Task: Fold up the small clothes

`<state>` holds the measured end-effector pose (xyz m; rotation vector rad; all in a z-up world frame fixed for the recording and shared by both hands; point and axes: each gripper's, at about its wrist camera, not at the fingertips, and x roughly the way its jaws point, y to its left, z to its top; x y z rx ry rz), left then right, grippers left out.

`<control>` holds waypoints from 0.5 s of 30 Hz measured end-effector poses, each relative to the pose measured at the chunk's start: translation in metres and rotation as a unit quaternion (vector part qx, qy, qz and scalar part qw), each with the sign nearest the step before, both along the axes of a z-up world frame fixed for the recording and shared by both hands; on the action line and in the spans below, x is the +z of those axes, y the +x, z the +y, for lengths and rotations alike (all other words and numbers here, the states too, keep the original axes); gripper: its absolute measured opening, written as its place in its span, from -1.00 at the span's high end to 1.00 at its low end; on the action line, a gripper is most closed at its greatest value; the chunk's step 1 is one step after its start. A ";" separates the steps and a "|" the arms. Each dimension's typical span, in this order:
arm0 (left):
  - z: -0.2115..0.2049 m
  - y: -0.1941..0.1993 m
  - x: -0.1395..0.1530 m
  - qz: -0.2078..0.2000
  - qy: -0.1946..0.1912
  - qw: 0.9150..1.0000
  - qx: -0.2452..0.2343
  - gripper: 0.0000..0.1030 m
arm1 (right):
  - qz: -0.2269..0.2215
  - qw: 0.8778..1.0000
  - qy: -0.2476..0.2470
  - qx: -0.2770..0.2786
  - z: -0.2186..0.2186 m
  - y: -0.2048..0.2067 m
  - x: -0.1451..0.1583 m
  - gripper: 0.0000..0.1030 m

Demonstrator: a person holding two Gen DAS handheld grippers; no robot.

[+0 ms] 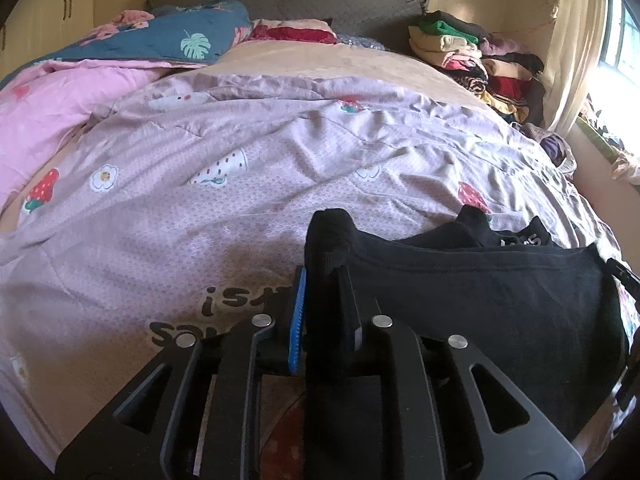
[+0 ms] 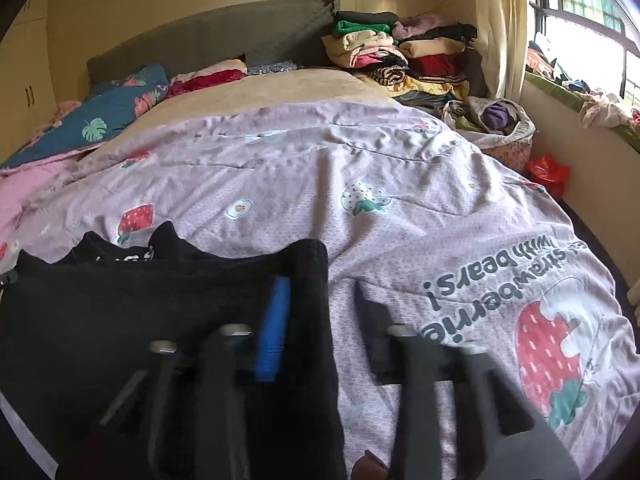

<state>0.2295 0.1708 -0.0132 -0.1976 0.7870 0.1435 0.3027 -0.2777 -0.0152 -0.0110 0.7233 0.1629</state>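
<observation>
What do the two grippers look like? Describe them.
Left gripper: black angular plastic fingers with triangular cut-outs, round silver pins, and a ridged blue pad on one finger. Right gripper: same black build and silver pins, blurred, with one blue pad.

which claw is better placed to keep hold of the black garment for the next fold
Left. The left claw is pinched on the black fabric garment, bunched between its fingers. The right claw stands open, the fabric edge loose beside its blue pad.
</observation>
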 end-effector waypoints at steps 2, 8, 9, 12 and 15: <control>0.004 -0.003 0.004 -0.004 0.001 1.000 0.006 0.69 | 0.003 1.000 0.006 -0.002 -0.005 -0.002 0.002 0.14; 0.020 -0.015 0.021 -0.020 -0.014 0.999 0.029 0.47 | 0.012 1.000 0.023 0.005 -0.013 -0.014 0.005 0.02; 0.021 -0.018 0.023 -0.022 -0.017 0.999 0.031 0.42 | 0.012 1.000 0.023 0.005 -0.013 -0.014 0.005 0.01; 0.024 -0.028 0.028 -0.024 -0.026 0.999 0.035 0.25 | 0.021 0.999 0.030 0.011 -0.016 -0.023 0.004 -0.01; 0.026 -0.037 0.027 -0.017 -0.042 0.998 0.033 0.05 | 0.034 0.998 0.040 0.023 -0.020 -0.036 0.002 -0.01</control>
